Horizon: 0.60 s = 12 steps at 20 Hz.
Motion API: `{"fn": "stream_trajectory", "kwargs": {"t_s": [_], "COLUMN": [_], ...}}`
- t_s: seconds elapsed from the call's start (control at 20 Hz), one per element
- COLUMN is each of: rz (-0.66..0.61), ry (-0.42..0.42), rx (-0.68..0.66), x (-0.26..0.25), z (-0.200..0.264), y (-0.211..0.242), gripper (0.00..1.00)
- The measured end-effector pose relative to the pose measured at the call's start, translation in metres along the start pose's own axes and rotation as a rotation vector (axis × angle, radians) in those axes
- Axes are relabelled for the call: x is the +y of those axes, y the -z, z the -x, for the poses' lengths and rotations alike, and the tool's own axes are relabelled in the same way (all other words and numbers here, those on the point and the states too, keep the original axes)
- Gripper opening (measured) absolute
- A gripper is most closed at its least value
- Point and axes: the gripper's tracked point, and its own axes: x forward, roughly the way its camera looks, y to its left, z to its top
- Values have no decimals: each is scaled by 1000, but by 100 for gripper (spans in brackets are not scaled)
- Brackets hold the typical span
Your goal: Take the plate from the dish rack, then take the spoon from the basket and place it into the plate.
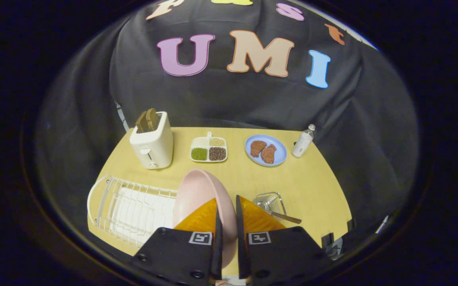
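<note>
Pink plate [199, 194], clamped on edge between the two fingers of the gripper [226, 204]; both fingers press its rim, one on each face, jaws nearly together with just the plate's thickness between them. Plate stands tilted, its hollow face turned toward the white wire dish rack [129, 206], which sits low on the wooden table [316, 186] just beside the fingers on that side. Plate appears lifted clear of the rack, though the point where its lower rim ends is hidden behind the fingers, so I cannot tell whether it touches anything.

Key relation for what comes: the small wire basket [270, 201] lies on the opposite side of the fingers from the rack, just ahead and close. The spoon [282, 216] rests in it, bowl down among the wires, handle sticking out and pointing away from the gripper's midline, toward the table's near edge. Its long axis runs roughly across the line of the fingers, not along it.

Judgement: first step looks done or nearly so; plate needs setting flat on bare table, probably the open wood between basket and fingers, before the spoon can be taken. A later grasp on the handle would call for turning the gripper to cross that axis.

Far side of the table, well apart: toaster [152, 143], divided tray of grains [208, 149], blue plate with meat [265, 150], small bottle [303, 141].
</note>
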Motion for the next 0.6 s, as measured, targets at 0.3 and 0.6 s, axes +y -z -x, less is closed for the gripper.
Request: {"fn": "stream_trajectory", "kwargs": {"t_s": [0.3,0.6], "rz": [-113,-232], "ry": [-90,-174], "rx": [-33,-35], "x": [-54,-131], "z": [33,67], "y": [-6,38], "gripper": [19,19]}}
